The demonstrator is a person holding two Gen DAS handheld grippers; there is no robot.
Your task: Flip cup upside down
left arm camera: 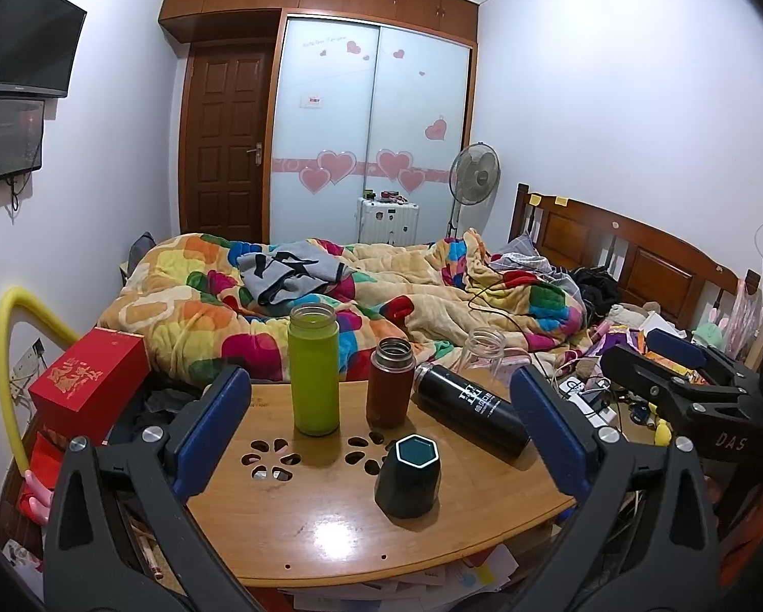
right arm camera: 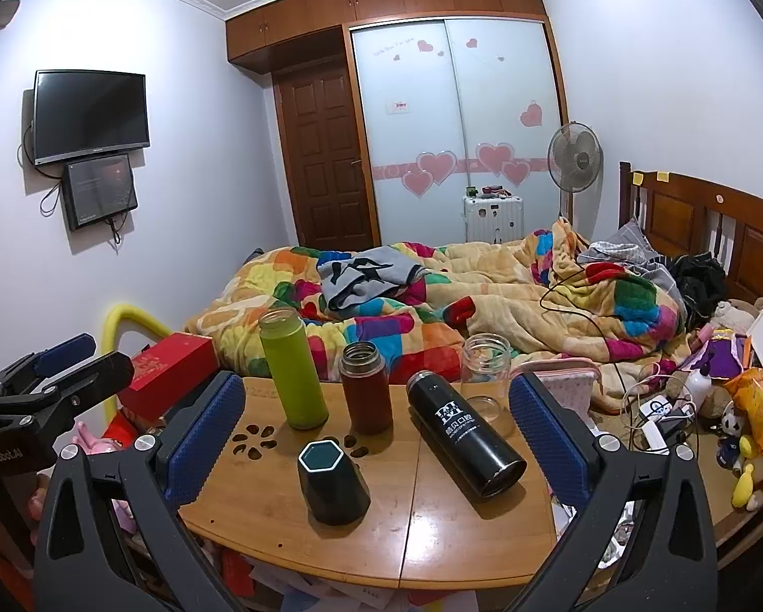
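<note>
Left wrist view: my left gripper (left arm camera: 381, 408) and right gripper (right arm camera: 376, 415) gape wide, empty; dark cup (left arm camera: 408, 475), near the black flask (left arm camera: 470, 410), already sits inverted.

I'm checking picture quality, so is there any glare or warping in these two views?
Left wrist view: a bright glare patch on the table, room edges bowed by the fisheye. Right wrist view: softer glare on the table, same bowing, black flask sharp.

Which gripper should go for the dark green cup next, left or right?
Probably left. The cup sits between the open left gripper jaws, near the centre of its view. In the right gripper view it lies off to the left.
</note>
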